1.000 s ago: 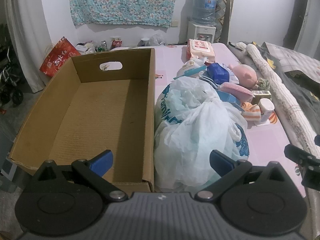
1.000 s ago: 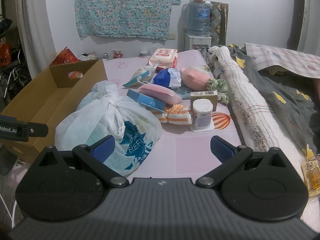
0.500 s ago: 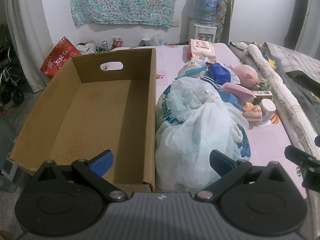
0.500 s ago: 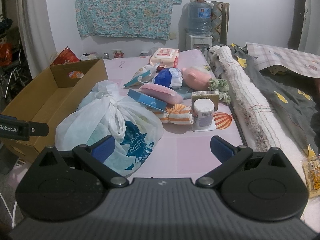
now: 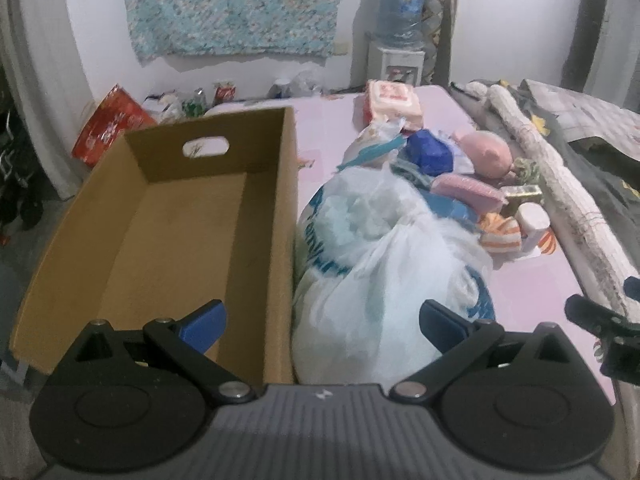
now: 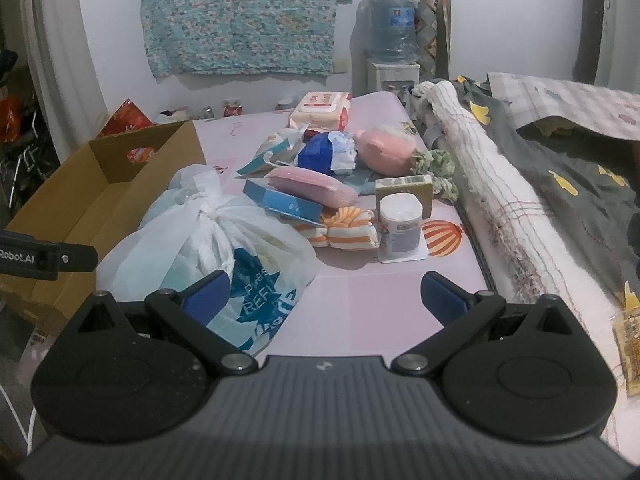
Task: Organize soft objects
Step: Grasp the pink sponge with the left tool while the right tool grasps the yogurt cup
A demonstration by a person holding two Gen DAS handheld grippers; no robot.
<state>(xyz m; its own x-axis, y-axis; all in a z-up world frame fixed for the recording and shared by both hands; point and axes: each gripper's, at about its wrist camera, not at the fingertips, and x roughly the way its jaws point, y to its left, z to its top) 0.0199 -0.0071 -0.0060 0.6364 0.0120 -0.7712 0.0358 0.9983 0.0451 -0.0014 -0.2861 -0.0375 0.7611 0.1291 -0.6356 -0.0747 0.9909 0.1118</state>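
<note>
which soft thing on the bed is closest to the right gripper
The tied white plastic bag; the striped orange roll and pink plush lie farther back.

A knotted white plastic bag (image 6: 208, 248) sits left of centre beside a cardboard box (image 6: 100, 200); the right gripper (image 6: 324, 300), jaws spread wide, fills the lower frame.

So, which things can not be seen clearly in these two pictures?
- Contents of the tied white plastic bag: hidden by its cloudy plastic, both views.
- Near end of the cardboard box floor: covered by the left gripper, left wrist view.
- Label text on the white jar: too small, right wrist view.
- Yellow packet: cut by the right edge, right wrist view.
</note>
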